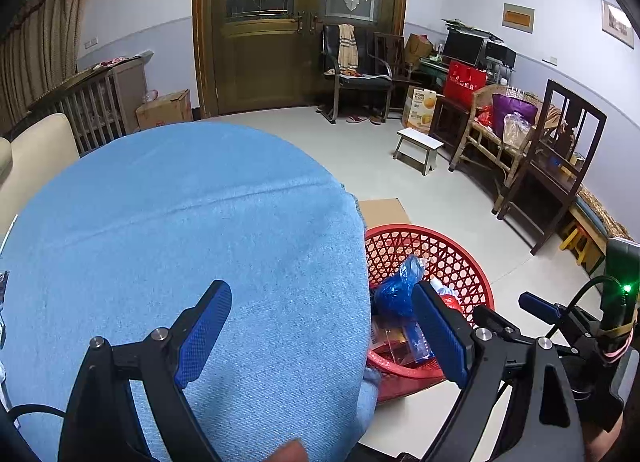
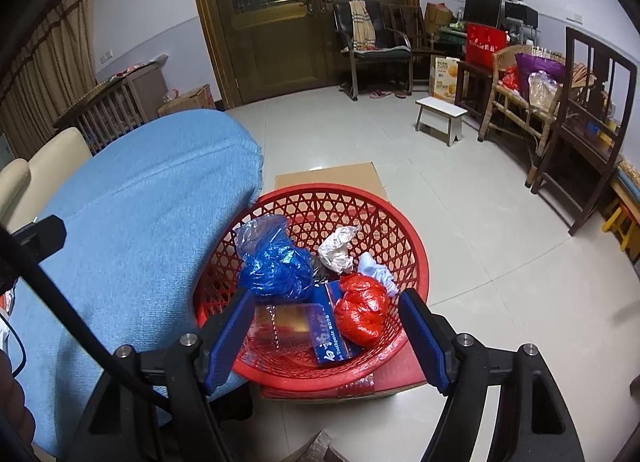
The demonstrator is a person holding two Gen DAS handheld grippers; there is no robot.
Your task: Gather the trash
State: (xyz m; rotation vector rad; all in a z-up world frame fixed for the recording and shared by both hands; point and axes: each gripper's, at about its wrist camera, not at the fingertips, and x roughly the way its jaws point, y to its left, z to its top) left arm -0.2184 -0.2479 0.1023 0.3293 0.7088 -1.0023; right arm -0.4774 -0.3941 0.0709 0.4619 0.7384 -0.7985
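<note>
**Both grippers empty, trash already gathered in the red basket**

A red plastic lattice basket (image 2: pixel 416 258) sits on a flattened cardboard box (image 2: pixel 332 176) on a pale tiled floor, touching the right edge of a table draped in a blue cloth (image 1: pixel 180 242). The trash lies inside it: a crumpled blue plastic bag (image 2: pixel 276 266) at the left, a wad of white paper (image 2: pixel 338 248) toward the far side, a white scrap (image 2: pixel 376 272) beside it, a red plastic bag (image 2: pixel 362 312) at the right, and at the near side a clear plastic tray (image 2: pixel 280 328) next to a blue toothpaste box (image 2: pixel 330 336). The box's long axis runs near to far.

The right gripper (image 2: pixel 326 336) hangs just above the basket's near rim, its blue fingers spread wide with nothing between them; the tray and box lie straight ahead of it and below. The left gripper (image 1: pixel 322 336) is also wide and empty, straddling the cloth's right edge, with the basket ahead to its right. The right gripper is the nearer one to the basket.

No loose trash shows on the visible cloth, so the collecting looks nearly or fully done.

Readable writing: "Toothpaste" on the blue box, alongside Chinese characters, and "PORK FLOSS" on a yellow carton (image 1: pixel 419 108) by the far wall.
</note>
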